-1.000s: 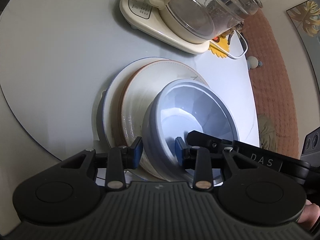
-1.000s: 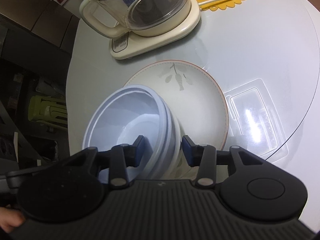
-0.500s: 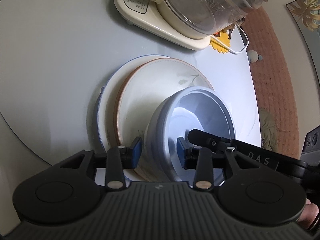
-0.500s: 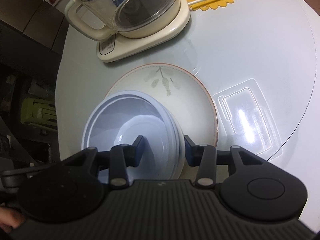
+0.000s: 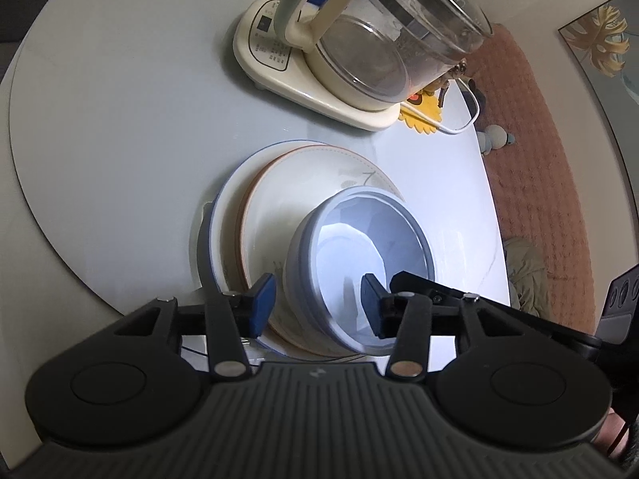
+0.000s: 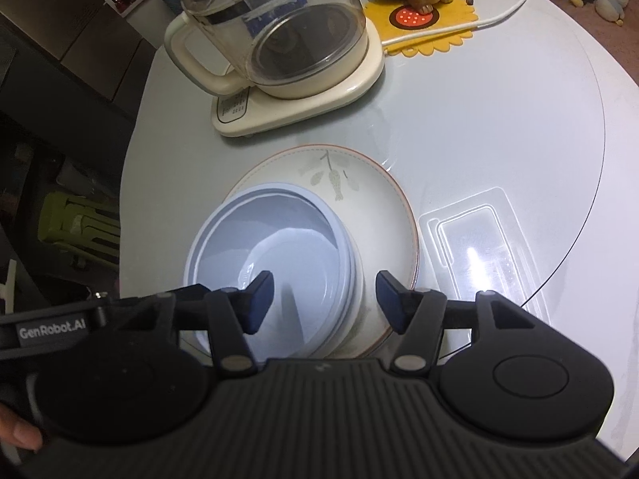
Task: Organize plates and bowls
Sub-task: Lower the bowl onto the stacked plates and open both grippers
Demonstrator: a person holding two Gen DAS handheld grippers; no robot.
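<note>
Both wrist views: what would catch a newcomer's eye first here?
The pale blue bowl sitting on the stacked plates at the table's near edge, with both open grippers, left and right, straddling its rim. Behind it stands a glass kettle on a cream base.

The kettle blocks me beyond the plates; a plastic tray lies just right of them; bare table left.
</note>
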